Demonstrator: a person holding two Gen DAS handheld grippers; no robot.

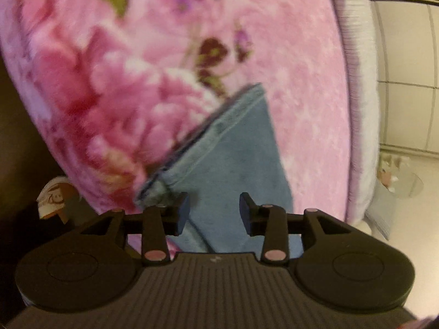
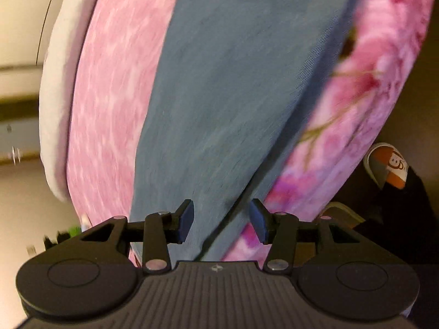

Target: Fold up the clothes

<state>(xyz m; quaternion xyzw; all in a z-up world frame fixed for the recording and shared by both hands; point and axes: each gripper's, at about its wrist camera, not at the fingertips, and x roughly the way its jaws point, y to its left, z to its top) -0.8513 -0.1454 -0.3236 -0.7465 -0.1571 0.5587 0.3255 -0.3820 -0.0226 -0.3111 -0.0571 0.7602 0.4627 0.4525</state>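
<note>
A pair of blue jeans (image 1: 236,153) lies on a pink flowered blanket (image 1: 137,82). In the left wrist view its hemmed end points away from me. My left gripper (image 1: 214,213) is open just above the denim, with a bunched corner of the jeans next to its left finger (image 1: 182,213). In the right wrist view the jeans (image 2: 233,96) run as a long strip away from me. My right gripper (image 2: 221,220) is open over the near end of the strip, at its right edge. Both views are blurred.
The blanket (image 2: 109,109) covers a bed with a white mattress edge (image 1: 362,82). Pale floor and cabinet doors (image 1: 406,54) lie beyond it. A slipper with a cartoon face (image 2: 389,164) sits on the dark floor beside the bed; it also shows in the left wrist view (image 1: 53,197).
</note>
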